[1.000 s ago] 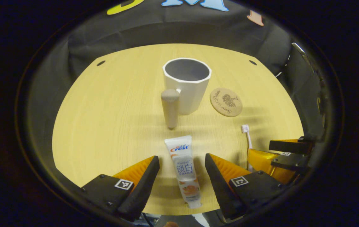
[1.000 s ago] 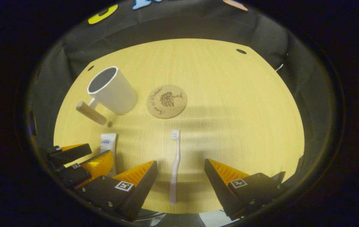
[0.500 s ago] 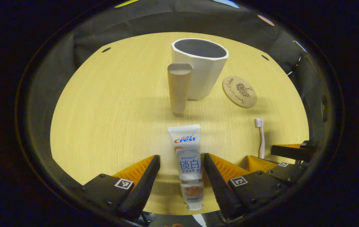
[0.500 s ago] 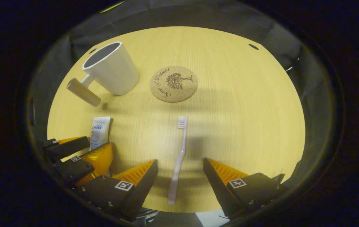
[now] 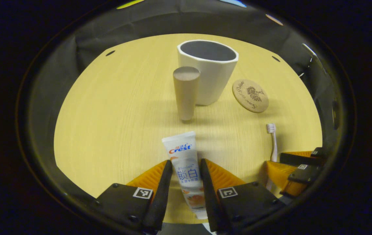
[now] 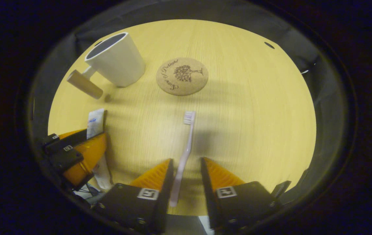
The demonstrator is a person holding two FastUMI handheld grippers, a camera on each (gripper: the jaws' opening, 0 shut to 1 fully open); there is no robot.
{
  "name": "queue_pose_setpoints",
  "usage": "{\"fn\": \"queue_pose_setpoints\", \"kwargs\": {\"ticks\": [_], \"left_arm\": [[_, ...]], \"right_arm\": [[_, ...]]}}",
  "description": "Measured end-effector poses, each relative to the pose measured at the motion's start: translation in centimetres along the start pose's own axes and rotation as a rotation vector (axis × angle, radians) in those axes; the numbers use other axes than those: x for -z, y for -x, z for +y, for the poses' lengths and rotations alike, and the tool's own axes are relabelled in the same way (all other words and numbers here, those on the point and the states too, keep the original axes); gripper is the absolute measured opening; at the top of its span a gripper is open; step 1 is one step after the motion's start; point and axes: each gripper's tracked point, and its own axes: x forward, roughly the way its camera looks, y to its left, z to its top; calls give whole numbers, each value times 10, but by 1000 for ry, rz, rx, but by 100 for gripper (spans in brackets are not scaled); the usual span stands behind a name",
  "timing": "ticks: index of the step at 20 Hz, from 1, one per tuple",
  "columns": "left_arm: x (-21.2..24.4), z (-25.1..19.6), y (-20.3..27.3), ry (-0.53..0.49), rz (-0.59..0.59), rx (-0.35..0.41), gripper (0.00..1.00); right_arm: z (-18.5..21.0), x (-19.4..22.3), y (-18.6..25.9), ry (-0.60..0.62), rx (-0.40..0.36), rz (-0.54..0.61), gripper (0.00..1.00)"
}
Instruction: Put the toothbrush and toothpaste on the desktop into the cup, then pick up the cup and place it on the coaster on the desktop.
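Note:
A white toothpaste tube (image 5: 182, 153) lies on the wooden desktop (image 5: 114, 107), and my left gripper (image 5: 186, 163) is shut on its lower half, both fingers against its sides. Beyond it stands the white cup (image 5: 210, 73), its tan handle (image 5: 186, 93) pointing toward me. The round cork coaster (image 5: 250, 96) lies right of the cup. In the right gripper view, the pale toothbrush (image 6: 187, 137) lies bristles away from me. My right gripper (image 6: 186, 161) straddles its handle, narrowed: the left finger touches it, while a gap remains at the right finger.
The cup (image 6: 115, 60) and coaster (image 6: 182, 76) sit at the far left and middle of the right gripper view. My left gripper (image 6: 81, 143) holds the tube at the left edge there. Bare wood (image 6: 254, 114) stretches to the right. Black cloth surrounds the desktop.
Both grippers have narrowed. The left one closed onto the toothpaste tube, which turned slightly. The right one moved forward along the toothbrush, and its fingers drew in around the handle.

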Motion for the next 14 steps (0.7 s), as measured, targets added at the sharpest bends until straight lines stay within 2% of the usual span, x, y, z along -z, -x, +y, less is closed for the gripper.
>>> {"fn": "queue_pose_setpoints", "kwargs": {"ticks": [1,2,3,4,5,6,7,8,9,14], "left_arm": [[1,0,0,-7,5,8,59],[-1,0,0,-4,4,6,59],[1,1,5,-14,12,7,44],[0,3,3,-17,18,6,44],[1,2,6,-13,21,5,37],[0,2,7,-1,18,10,37],[2,-2,4,5,31,20,28],[-4,0,8,13,15,17,27],[-6,-1,7,20,10,51,16],[3,5,17,96,55,76,15]], "right_arm": [[-2,1,2,2,-4,10,35],[-2,2,4,-3,-3,22,35],[-3,-7,-8,-35,-4,-5,35],[-4,0,-9,-50,-16,44,21],[-3,-1,-5,-48,-27,37,8],[-3,0,1,-46,-34,39,8],[-3,-2,4,-61,-34,37,8],[-4,-2,7,-67,-45,31,2],[-4,-1,3,-85,-53,40,2],[-4,-4,2,-134,-77,48,2]]}}
